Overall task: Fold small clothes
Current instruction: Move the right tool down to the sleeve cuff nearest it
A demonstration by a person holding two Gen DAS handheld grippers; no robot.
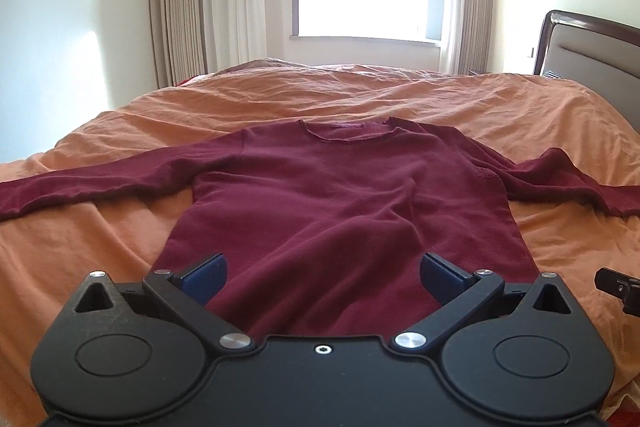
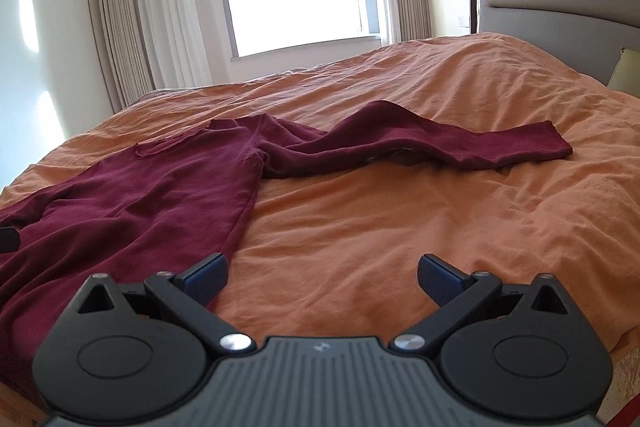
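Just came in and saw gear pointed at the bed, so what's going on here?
A person is holding two handheld grippers over a bed with an orange cover, about to fold a maroon long-sleeved top. The top lies flat, sleeves spread out to both sides. The left gripper hovers at its hem with jaws open; the right gripper is also open, over bare cover beside the top's edge. Neither holds anything, and no fold has been made yet.

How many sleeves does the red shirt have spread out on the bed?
2. On the red shirt, one sleeve stretches out to the left; the other sleeve runs right toward the headboard, humped midway.
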